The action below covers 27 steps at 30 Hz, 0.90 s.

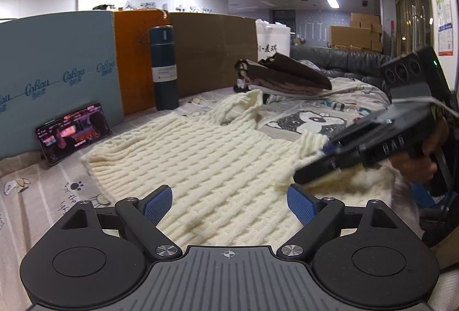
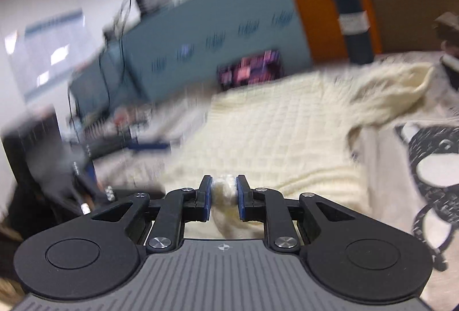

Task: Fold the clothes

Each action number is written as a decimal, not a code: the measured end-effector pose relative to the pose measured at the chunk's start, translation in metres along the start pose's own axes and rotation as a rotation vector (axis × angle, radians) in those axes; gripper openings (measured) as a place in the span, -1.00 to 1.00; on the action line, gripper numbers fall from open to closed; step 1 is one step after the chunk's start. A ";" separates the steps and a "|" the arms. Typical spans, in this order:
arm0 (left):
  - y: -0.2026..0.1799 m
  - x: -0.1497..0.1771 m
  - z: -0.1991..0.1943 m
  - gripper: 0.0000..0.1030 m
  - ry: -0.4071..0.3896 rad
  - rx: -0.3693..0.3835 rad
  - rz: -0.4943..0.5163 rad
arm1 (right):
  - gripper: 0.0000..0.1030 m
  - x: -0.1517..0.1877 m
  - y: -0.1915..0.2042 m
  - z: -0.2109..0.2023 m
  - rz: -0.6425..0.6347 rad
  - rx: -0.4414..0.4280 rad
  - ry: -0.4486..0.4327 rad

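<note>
Gripping: the right gripper [image 2: 224, 193] was clamped on a bunched fold of the cream knit sweater [image 1: 206, 164], the wool squeezed between its blue pads [image 2: 206, 197].
Left gripper [image 1: 229, 205]: jaws stood wide apart, nothing between them; it hung just above the near hem of the sweater, not pressing on it.
Sweater: lay spread on the printed bedsheet [image 1: 43, 190], cable pattern up; one sleeve ran off toward the far side, and the right-hand edge was lifted and rumpled where the right gripper had it.
Right gripper, seen from the left wrist: came in from the right at a slant, a hand [image 1: 424, 156] wrapped round its handle; fingertips were blurred and hidden in the wool.
Behind the sweater: a dark blue flask [image 1: 164, 67] stood upright against cardboard panels; a phone [image 1: 74, 133] with a lit screen leaned on a teal foam board [image 1: 57, 76].
Further back: a brown garment [image 1: 287, 76] lay in a heap on the sheet, well apart from the sweater.
Right wrist view: heavily smeared by motion; background detail could not be made out.
</note>
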<state>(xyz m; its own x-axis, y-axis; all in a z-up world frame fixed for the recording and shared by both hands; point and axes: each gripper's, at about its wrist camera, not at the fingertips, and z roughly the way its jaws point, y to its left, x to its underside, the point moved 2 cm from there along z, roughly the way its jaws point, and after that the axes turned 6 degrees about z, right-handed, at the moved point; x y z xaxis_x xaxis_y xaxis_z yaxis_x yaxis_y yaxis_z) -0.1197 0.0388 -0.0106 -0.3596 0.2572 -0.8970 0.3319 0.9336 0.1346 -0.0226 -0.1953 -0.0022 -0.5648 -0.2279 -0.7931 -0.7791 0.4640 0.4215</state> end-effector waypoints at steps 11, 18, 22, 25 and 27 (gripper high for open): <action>0.009 0.001 0.001 0.74 0.010 -0.048 -0.045 | 0.64 -0.016 0.003 -0.043 -0.114 -0.082 -0.088; 0.012 0.002 0.001 0.74 0.017 -0.049 -0.059 | 0.63 -0.081 -0.115 -0.043 0.435 0.178 -0.325; 0.015 0.004 0.003 0.74 0.025 -0.052 -0.077 | 0.59 -0.094 -0.167 -0.015 0.692 0.274 -0.333; 0.017 0.005 0.003 0.74 0.030 -0.052 -0.090 | 0.59 -0.100 -0.189 0.007 0.811 0.314 -0.319; 0.018 0.005 0.003 0.74 0.031 -0.051 -0.096 | 0.60 -0.102 -0.199 0.018 0.859 0.322 -0.307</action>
<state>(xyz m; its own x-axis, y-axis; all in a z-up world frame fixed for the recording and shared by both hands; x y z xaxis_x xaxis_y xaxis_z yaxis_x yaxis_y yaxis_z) -0.1129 0.0557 -0.0143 -0.4151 0.1728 -0.8932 0.2504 0.9656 0.0705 0.1946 -0.2484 -0.0132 -0.7757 0.5108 -0.3706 0.0040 0.5912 0.8065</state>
